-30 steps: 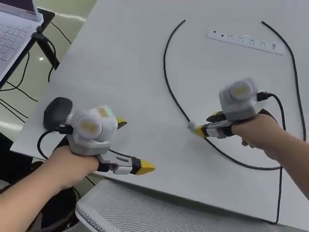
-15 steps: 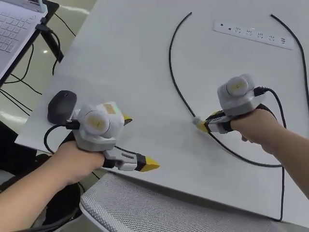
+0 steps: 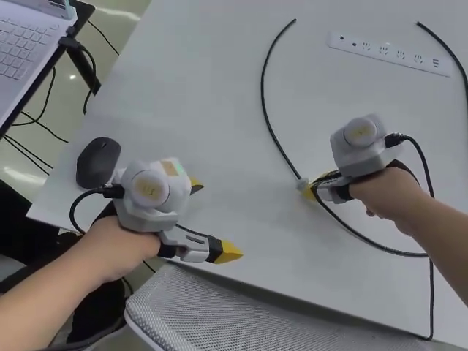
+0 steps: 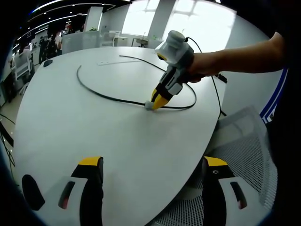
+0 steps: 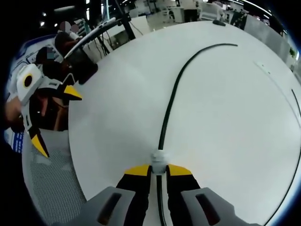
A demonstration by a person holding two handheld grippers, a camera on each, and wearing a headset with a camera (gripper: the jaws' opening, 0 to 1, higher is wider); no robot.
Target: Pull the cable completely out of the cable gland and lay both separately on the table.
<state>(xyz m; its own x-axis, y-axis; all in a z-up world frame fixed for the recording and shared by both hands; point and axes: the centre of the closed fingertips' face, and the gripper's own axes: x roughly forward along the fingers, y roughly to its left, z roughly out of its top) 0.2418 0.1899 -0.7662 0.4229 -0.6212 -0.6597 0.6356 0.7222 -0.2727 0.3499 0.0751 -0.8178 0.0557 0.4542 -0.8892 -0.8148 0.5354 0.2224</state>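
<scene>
Cable (image 3: 274, 139) stays pinched behind its cable gland (image 3: 302, 184), centre right, by the right hand-held gripper (image 3: 316, 191) (left hand-held gripper (image 3: 212, 219) gapes empty, lower left); pulling seemingly hasn't started.

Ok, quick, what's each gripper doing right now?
Left gripper: open, jaws wide apart, holding nothing.
Right gripper: shut on the cable, just behind the cable gland.

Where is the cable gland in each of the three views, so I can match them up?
Head view: cable gland right of centre, at the right gripper's yellow tips.
Left gripper view: cable gland near centre, under the right gripper's tips.
Right gripper view: cable gland low centre, just past the jaws.
Shared landmark: the black cable running through it.
</scene>
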